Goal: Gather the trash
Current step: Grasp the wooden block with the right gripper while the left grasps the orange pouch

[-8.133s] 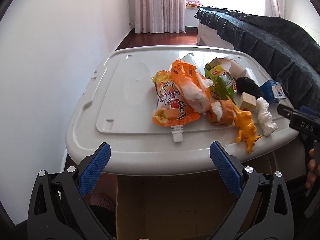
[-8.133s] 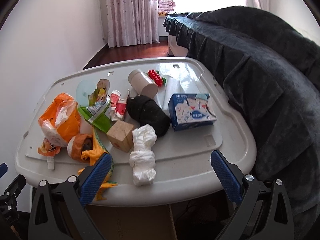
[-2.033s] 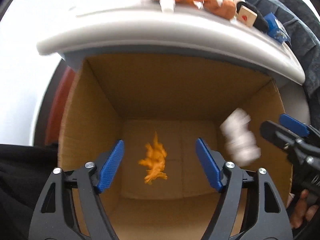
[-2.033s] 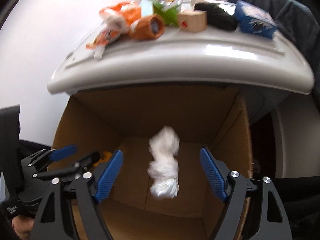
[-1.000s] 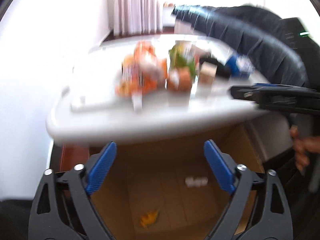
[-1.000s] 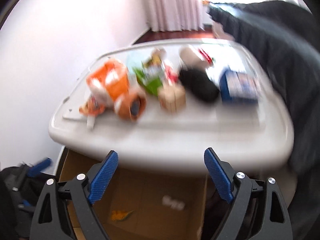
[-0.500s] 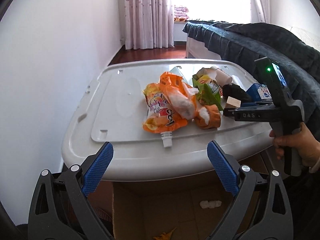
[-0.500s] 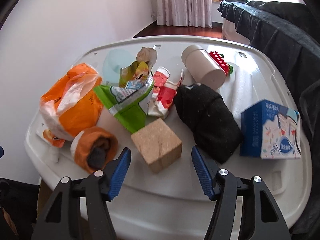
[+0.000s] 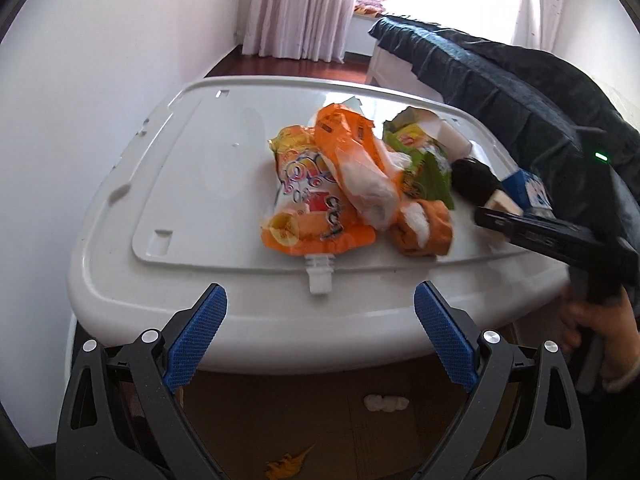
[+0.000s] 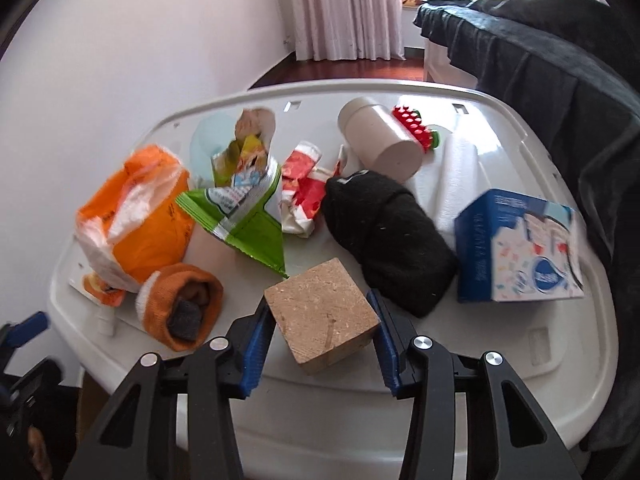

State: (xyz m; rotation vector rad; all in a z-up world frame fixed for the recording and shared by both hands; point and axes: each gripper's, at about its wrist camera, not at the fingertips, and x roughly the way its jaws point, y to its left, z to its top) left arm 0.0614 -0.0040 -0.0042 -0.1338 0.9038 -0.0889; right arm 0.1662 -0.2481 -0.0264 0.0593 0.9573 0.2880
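My right gripper [image 10: 320,340] has a blue pad on each side of a tan wooden block [image 10: 322,316] on the white lid; the pads look to touch it. My left gripper [image 9: 320,336] is open and empty at the lid's near edge, in front of an orange spouted pouch [image 9: 308,216]. An orange bag [image 9: 356,160], a green wrapper [image 10: 244,220], a red wrapper [image 10: 304,184] and a rolled orange sock [image 10: 180,304] lie on the lid. Below, a cardboard box [image 9: 320,432] holds a white wad [image 9: 386,402] and an orange scrap [image 9: 286,468].
A black sock [image 10: 388,232], a blue tissue box [image 10: 516,248], a beige cylinder [image 10: 380,142] and a red brick toy [image 10: 414,126] sit on the white lid [image 9: 180,184]. A dark-covered sofa [image 10: 560,80] runs along the right. A wall is on the left.
My right gripper has moved forward and narrowed around the wooden block. My left gripper has moved slightly closer to the lid. Earlier, the white wad and the orange scrap dropped into the box.
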